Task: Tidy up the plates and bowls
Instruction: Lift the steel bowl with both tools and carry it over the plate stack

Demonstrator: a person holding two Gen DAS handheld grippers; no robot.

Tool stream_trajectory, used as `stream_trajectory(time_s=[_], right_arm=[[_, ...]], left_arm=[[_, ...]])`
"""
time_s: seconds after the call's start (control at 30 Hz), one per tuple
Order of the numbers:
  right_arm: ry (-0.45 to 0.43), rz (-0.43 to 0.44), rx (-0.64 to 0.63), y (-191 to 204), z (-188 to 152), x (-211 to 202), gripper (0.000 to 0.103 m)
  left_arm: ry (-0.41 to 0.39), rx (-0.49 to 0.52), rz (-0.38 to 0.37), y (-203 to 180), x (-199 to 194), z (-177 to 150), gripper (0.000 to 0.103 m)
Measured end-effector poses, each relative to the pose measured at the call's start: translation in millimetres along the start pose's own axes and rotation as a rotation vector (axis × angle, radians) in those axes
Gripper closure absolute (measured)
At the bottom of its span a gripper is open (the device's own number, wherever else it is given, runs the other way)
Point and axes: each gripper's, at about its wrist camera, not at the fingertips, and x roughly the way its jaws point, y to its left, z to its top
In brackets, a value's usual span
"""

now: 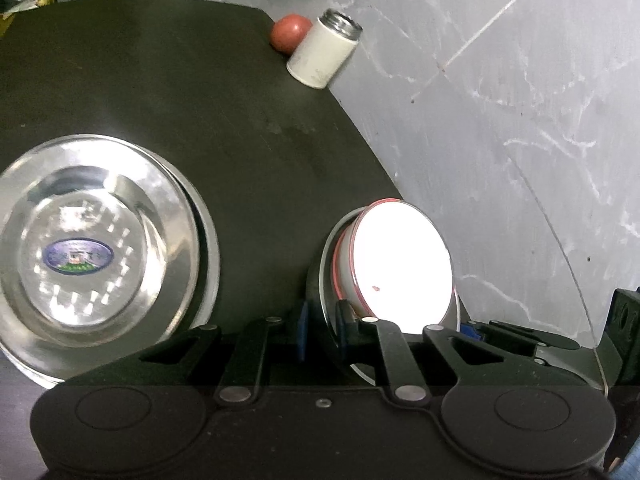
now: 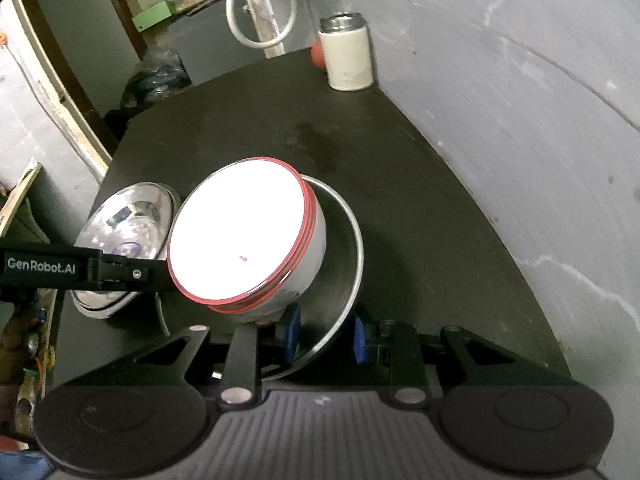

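Your right gripper (image 2: 326,334) clenches the near rim of the steel plate (image 2: 348,280), blue pads on either side of the edge. Your left gripper (image 1: 322,326) grasps the same plate (image 1: 320,280) from the opposite side, its arm reaching in at nine o'clock in the right wrist view. Largest on the dark table (image 2: 420,208) is that plate; the white bowl (image 2: 244,232) with red rim bands sits in it, tipped toward ten o'clock. At nine o'clock of the bowl lies the shiny steel bowl stack (image 2: 128,240), touching the table. Far off at twelve o'clock stands a white can (image 2: 349,54), a small red ball (image 2: 318,55) just beside it.
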Motion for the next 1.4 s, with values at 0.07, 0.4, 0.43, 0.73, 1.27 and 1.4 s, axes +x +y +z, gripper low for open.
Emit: stream_trajectory(time_s=[0.07,0.4,0.43,0.73,1.27,1.4], right_arm=[[-0.008,0.011,-0.010,5,3,-1,0.073],[-0.016,0.088,-0.070,39,24,9,0.073],[-0.015,0.096,-0.076,42,26,11,0.073],[0.002,0.166,-0.125,77,40,28,0.073],[0.052,0.220,-0.192,135,53,58,0.073],[0.066,0.220,-0.195,142,54,63,0.073]], left_arm=[[-0.015,-0.005,0.007,2,-7,1,0.089],[-0.072,-0.051,0.075,22,-47,4,0.090],[-0.076,-0.057,0.081,25,-52,5,0.090],[-0.105,-0.117,0.142,58,-84,8,0.090],[-0.115,-0.196,0.206,113,-108,16,0.091],[-0.105,-0.204,0.210,120,-107,16,0.091]])
